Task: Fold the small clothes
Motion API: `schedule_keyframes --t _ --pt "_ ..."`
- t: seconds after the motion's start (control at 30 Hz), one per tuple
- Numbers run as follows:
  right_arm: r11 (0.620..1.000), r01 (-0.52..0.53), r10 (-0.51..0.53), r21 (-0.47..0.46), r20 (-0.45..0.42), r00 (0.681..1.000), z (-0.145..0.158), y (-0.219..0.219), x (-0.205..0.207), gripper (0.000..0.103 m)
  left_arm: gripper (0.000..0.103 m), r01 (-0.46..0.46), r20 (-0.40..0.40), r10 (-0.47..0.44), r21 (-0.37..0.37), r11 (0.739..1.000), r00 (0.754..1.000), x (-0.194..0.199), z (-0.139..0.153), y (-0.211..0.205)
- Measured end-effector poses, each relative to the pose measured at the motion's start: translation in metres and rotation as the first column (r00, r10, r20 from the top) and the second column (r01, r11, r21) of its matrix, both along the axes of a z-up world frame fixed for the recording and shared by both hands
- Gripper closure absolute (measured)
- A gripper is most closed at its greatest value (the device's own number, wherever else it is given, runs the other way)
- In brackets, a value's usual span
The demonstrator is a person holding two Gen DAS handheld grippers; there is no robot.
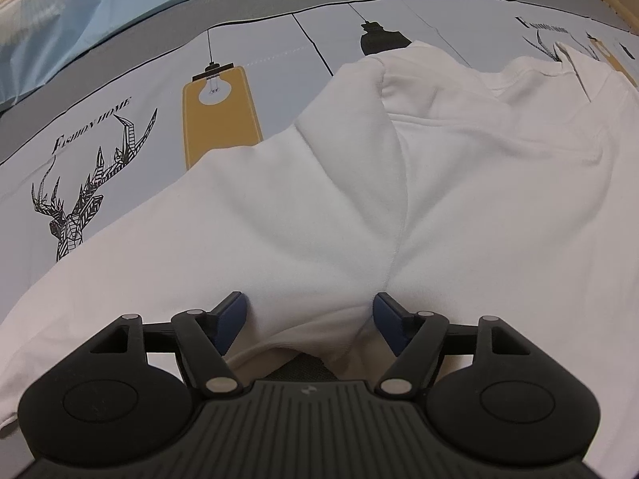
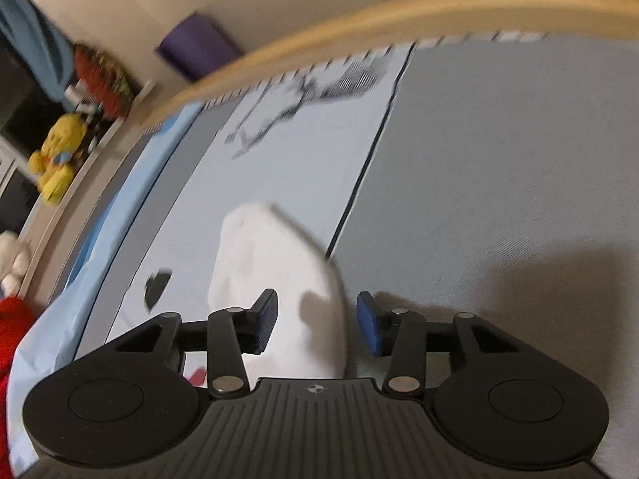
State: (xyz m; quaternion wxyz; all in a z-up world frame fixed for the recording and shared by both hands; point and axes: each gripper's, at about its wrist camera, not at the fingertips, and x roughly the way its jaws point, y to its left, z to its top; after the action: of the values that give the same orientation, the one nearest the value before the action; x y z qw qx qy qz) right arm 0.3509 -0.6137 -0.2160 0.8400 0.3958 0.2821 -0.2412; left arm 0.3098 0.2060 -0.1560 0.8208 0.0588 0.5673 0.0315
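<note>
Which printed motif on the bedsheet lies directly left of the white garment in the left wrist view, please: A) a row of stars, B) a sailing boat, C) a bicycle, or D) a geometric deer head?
D: a black line-drawn deer head with antlers sits on the bedsheet left of the white garment.

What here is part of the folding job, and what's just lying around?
Job: white garment, left gripper, right gripper.
Lying about: yellow plush toy, purple object, red cloth, printed bedsheet.
</note>
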Motion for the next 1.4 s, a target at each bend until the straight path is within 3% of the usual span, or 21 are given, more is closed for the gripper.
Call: schedule_keyframes --t 0.03,0.07,0.13,0.2,0.3,0.33,0.37,0.43,0.53,0.63,0.77,0.93,1.07,1.3,1.33,1.4 --pt "1.0 -0.02 0.02 -0.005 -0.002 1.0 -0.002 0.001 0.005 0.072 0.026 0.001 0.0 -0.001 0.001 1.0 1.0 0.0 0.0 0.0" --pt "0.999 -0.036 0.036 -0.025 -0.005 0.999 -0.001 0.005 0.008 0.101 0.026 0.001 -0.001 -0.001 0.003 1.0 1.0 0.001 0.0 -0.001" --pt "0.992 -0.021 0.023 -0.124 0.01 1.0 0.017 0.016 0.01 0.099 0.026 0.001 -0.002 -0.001 0.004 1.0 1.0 0.001 0.0 -0.001" --pt "0.965 -0.004 0.025 -0.263 0.077 0.997 0.053 0.037 0.012 0.099 0.025 0.002 -0.003 -0.002 0.005 1.0 1.0 0.002 0.0 0.0" --pt "0.875 -0.141 0.217 -0.464 0.115 0.969 0.104 0.086 0.022 0.094 0.025 0.001 -0.004 -0.001 0.005 1.0 1.0 0.002 0.0 0.0" --pt "0.851 -0.189 0.285 -0.49 0.128 0.95 0.113 0.099 0.022 0.083 0.025 0.0 -0.004 0.0 0.006 1.0 1.0 0.002 0.0 0.0" --pt "0.846 -0.218 0.326 -0.487 0.149 0.933 0.116 0.105 0.02 0.064 0.025 -0.001 -0.004 0.001 0.008 1.0 1.0 0.002 0.0 -0.001" --pt "0.87 -0.186 0.278 -0.456 0.144 0.95 0.112 0.103 0.016 0.05 0.025 0.002 -0.004 -0.002 0.013 1.0 1.0 0.002 0.0 -0.002" --pt "0.954 -0.038 0.07 -0.297 0.097 0.993 0.087 0.063 0.008 0.051 0.025 0.005 -0.001 -0.005 0.015 1.0 1.0 0.001 0.0 -0.002" --pt "0.99 0.084 -0.077 -0.112 0.059 0.995 0.056 0.024 -0.009 0.051 0.025 0.004 -0.001 -0.004 0.008 1.0 1.0 0.001 0.0 -0.001" --pt "0.998 0.057 -0.06 0.041 0.052 0.997 0.024 0.004 -0.01 0.051 0.024 0.003 -0.002 -0.003 0.01 1.0 1.0 0.002 0.0 -0.002" --pt "0.988 0.041 -0.066 0.152 0.163 0.984 0.009 -0.001 0.002 0.054 0.023 0.002 0.001 -0.002 0.01 1.0 1.0 0.001 -0.001 -0.001" --pt "0.972 0.0 -0.049 0.233 0.202 0.978 0.002 -0.003 0.032 0.054 0.023 0.0 0.002 0.0 0.007 1.0 1.0 0.001 -0.001 -0.001" --pt "0.934 0.095 -0.154 0.346 0.148 0.977 -0.026 -0.02 0.074 0.054 0.023 0.006 -0.003 -0.006 0.014 1.0 1.0 0.004 -0.002 -0.003" --pt "0.936 0.095 -0.151 0.339 0.143 0.978 -0.028 -0.021 0.079 0.057 0.023 0.007 -0.003 -0.007 0.011 1.0 1.0 0.004 -0.002 -0.003" --pt "0.949 0.087 -0.132 0.303 0.132 0.982 -0.024 -0.022 0.09 0.075 0.023 0.006 -0.004 -0.006 0.004 1.0 1.0 0.004 -0.002 -0.001"
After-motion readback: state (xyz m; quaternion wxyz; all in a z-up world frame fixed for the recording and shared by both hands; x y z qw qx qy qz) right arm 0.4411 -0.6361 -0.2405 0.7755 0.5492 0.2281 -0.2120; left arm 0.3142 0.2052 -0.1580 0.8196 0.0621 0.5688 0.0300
